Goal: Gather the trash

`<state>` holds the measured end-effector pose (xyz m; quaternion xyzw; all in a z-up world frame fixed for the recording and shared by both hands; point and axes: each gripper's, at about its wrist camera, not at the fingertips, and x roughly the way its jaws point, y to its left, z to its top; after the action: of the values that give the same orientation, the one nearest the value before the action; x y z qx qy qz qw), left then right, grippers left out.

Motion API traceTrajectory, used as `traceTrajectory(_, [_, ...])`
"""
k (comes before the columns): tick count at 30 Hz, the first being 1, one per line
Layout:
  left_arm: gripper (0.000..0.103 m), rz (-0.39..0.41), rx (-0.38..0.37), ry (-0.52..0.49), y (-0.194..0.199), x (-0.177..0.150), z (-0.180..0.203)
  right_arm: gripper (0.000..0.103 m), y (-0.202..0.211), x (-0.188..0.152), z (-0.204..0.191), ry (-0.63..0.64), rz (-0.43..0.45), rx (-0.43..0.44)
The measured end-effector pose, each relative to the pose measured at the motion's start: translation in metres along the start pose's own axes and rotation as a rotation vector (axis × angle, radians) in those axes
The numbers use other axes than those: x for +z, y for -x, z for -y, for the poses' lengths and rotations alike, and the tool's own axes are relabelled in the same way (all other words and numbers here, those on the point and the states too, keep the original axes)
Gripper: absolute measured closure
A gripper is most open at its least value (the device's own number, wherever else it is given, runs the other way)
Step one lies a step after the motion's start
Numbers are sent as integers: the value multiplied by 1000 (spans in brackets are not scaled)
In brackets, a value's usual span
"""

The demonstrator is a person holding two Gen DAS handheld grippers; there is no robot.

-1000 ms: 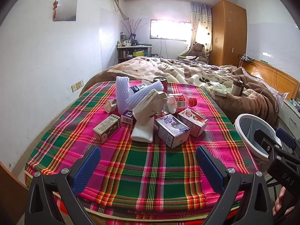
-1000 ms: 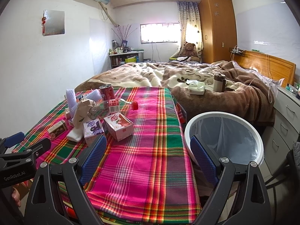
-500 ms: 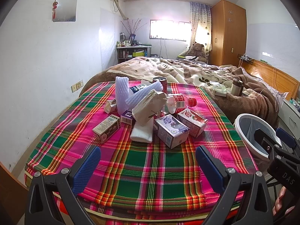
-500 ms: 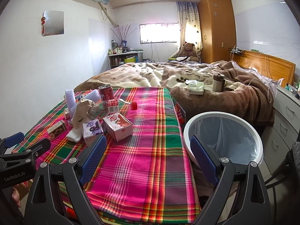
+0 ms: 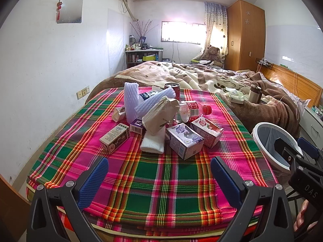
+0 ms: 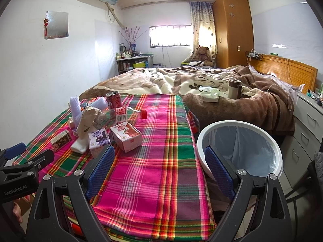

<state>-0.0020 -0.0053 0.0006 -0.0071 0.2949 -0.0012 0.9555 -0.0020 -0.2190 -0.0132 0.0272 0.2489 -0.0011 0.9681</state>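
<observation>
A heap of trash lies on the plaid blanket (image 5: 157,173): a purple carton (image 5: 184,140), a pink carton (image 5: 207,129), a small brown carton (image 5: 115,138), a crumpled paper bag (image 5: 160,114), a plastic bottle (image 5: 191,111), a red can (image 5: 172,89), white foam sleeves (image 5: 131,102) and a white folded cloth (image 5: 153,143). My left gripper (image 5: 157,170) is open, short of the heap, holding nothing. My right gripper (image 6: 159,162) is open and empty between the pink carton (image 6: 127,134) and the white bin (image 6: 240,151) lined with a bag.
The bin (image 5: 270,143) stands on the floor at the bed's right side. Beyond the plaid cloth a brown quilt (image 6: 201,84) carries a tissue pack (image 6: 210,94) and a thermos (image 6: 234,89). A white wall runs along the left; drawers (image 6: 308,125) stand at the right.
</observation>
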Motion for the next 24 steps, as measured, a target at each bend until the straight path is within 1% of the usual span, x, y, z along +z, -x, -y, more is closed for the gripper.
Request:
traceTrajectory(11, [0, -2, 0, -1, 0, 0, 1, 10, 1, 0, 1, 0, 1, -4])
traceTrajectory(16, [0, -17, -9, -2, -9, 0, -2, 10, -6, 1, 3, 1, -6, -2])
traceTrajectory(19, [0, -40, -12, -9, -22, 3, -10, 10, -17, 4, 2, 12, -4, 13])
traceTrajectory(21, [0, -47, -26, -12, -31, 5, -18, 10, -31, 6, -2, 35, -31, 29])
traceTrajectory(24, [0, -79, -13, 5, -48, 9, -34, 10, -50, 10, -7, 41, -65, 52])
